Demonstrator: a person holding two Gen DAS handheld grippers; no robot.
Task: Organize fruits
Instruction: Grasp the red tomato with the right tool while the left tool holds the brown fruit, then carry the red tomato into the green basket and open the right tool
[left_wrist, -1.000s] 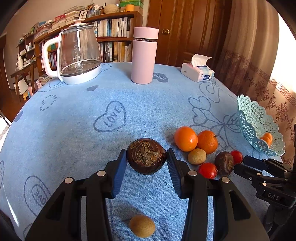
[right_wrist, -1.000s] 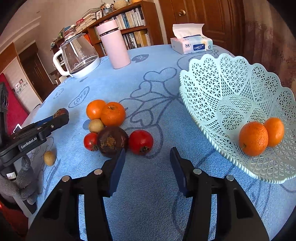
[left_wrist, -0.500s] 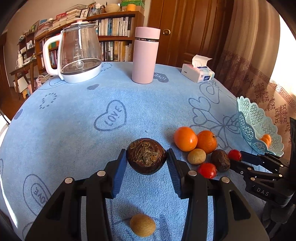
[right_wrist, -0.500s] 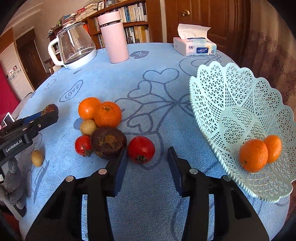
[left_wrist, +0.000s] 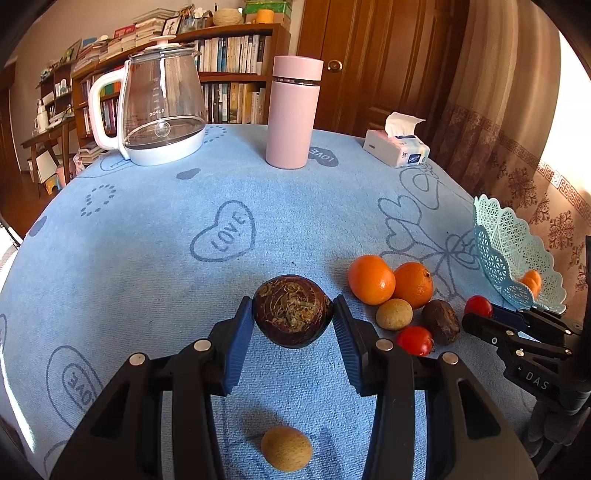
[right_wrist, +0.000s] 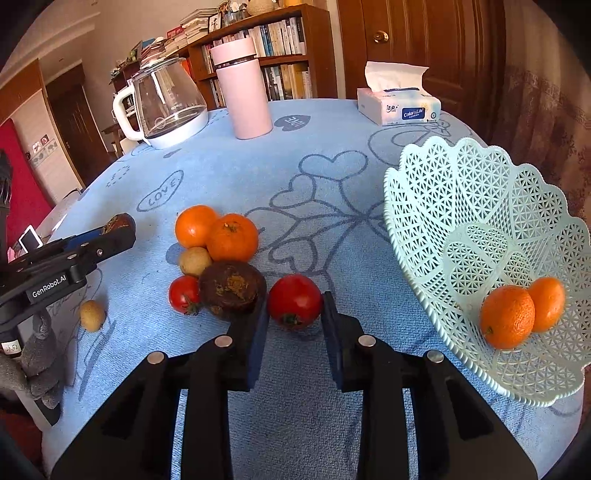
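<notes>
My left gripper (left_wrist: 291, 308) is shut on a dark brown round fruit (left_wrist: 291, 312) and holds it just above the blue cloth. My right gripper (right_wrist: 293, 308) is closing its jaws on a red tomato (right_wrist: 294, 301), and both pads touch its sides. Left of that tomato lies a pile: two oranges (right_wrist: 216, 232), a tan fruit (right_wrist: 194, 260), a dark fruit (right_wrist: 232, 288) and a small tomato (right_wrist: 183, 295). The pale green lattice basket (right_wrist: 443, 192) stands at the right with two oranges (right_wrist: 517, 314) in it. A loose tan fruit (left_wrist: 286, 448) lies below my left gripper.
At the far side of the round table stand a glass kettle (left_wrist: 162, 107), a pink flask (left_wrist: 293, 114) and a tissue box (left_wrist: 397, 147). The table edge drops off just past the basket, toward a curtain. A bookshelf and a door are behind.
My right gripper has moved in around the red tomato and its jaws have drawn together onto it. The left gripper and its dark fruit have kept still.
</notes>
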